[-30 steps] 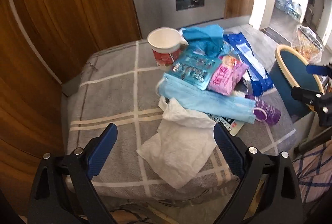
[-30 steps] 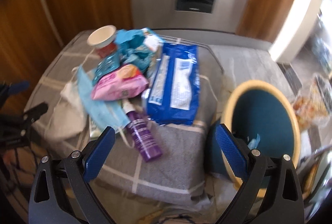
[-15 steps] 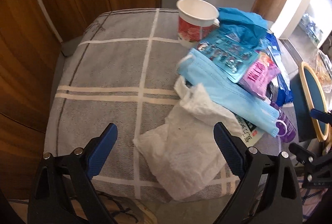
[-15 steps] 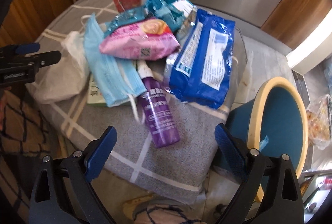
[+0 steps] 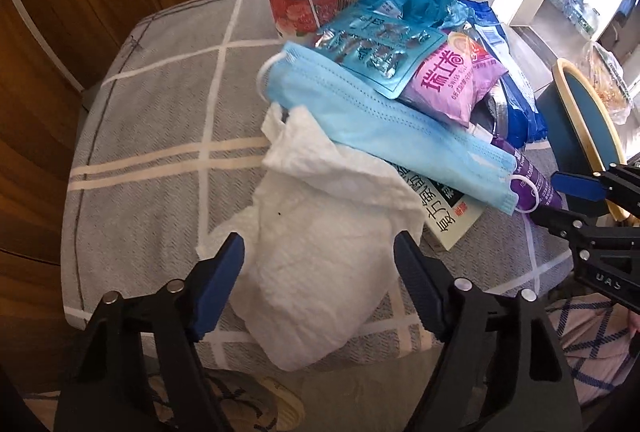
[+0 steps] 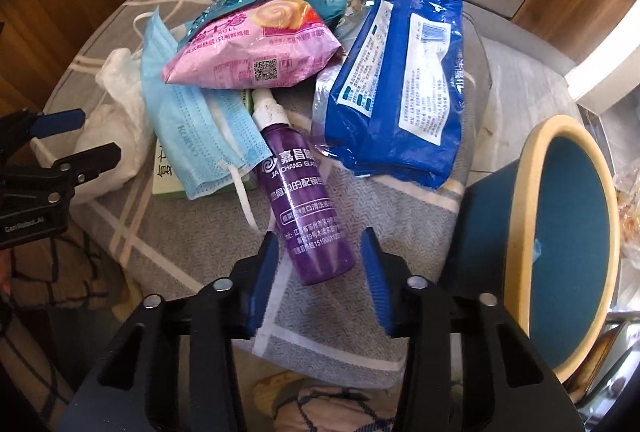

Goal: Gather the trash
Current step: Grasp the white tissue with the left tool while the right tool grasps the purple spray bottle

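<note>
- Your right gripper (image 6: 318, 264) brackets the base of the purple spray bottle (image 6: 302, 200); its blue fingers (image 6: 262, 280) stand either side of the bottle's near end with a sliver of gap showing, so it reads as parted and not yet clamped on anything.
- The bottle lies flat on the grey checked cloth (image 6: 180, 244), long axis running near to far and leaning slightly left, white nozzle at the far end tucked under the pink snack packet (image 6: 256, 48).
- That axis runs almost straight out between your fingers, so a squeeze across its width looks like the coming move, in my judgement.
- The teal bin (image 6: 568, 244) with the cream rim stands just right of the cloth, nearer your right gripper than your left.
- Your left gripper (image 5: 318, 264) is spread wide around the near end of the crumpled white tissue (image 5: 320, 256), holding nothing.
- The blue face mask (image 5: 384, 128) overlaps the tissue's far edge, and its ear loop lies beside the bottle.
- Hard to tell: the bottle's nozzle tip, most of the printed box (image 5: 444, 212) under the mask, and whether either pad already touches the bottle.
</note>
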